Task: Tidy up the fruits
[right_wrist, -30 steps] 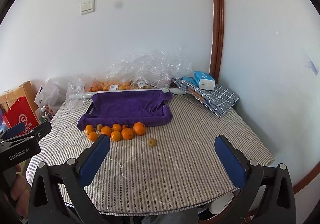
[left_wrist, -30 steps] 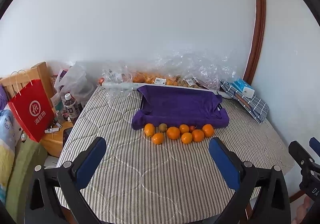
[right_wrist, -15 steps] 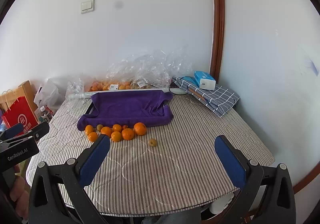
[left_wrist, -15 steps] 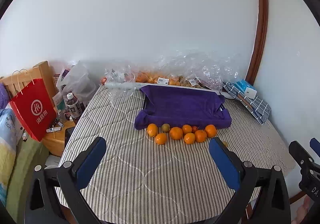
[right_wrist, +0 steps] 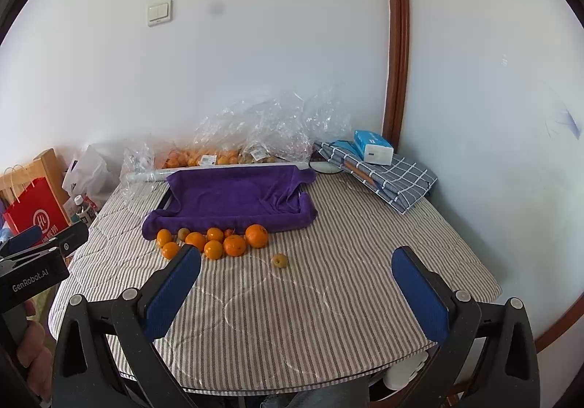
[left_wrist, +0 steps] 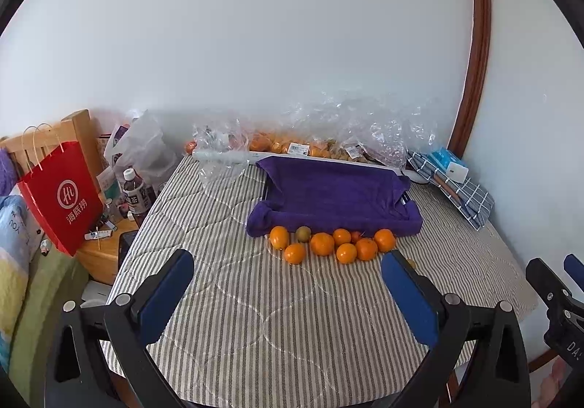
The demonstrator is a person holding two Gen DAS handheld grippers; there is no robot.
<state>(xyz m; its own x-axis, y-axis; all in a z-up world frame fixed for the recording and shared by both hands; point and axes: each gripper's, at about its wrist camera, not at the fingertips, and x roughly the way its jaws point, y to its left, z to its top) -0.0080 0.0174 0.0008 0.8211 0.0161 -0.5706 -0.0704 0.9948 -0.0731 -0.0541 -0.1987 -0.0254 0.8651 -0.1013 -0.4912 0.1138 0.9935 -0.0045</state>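
Several oranges lie in a cluster on the striped tablecloth, just in front of a tray draped in a purple towel. A greenish-brown fruit sits among them. A small yellowish fruit lies apart to the right of the cluster. My left gripper is open and empty, held above the table's near part, well short of the fruit. My right gripper is open and empty, also near the front edge.
Clear plastic bags with more oranges lie against the back wall. A checked folded cloth with a blue tissue pack sits at the back right. A red paper bag and bottles stand on a side table left of the table.
The left view has shifted slightly, so the fruit and tray sit a little lower and farther; the left gripper pulled back or tilted up a little. The right gripper barely moved. Both stay open.
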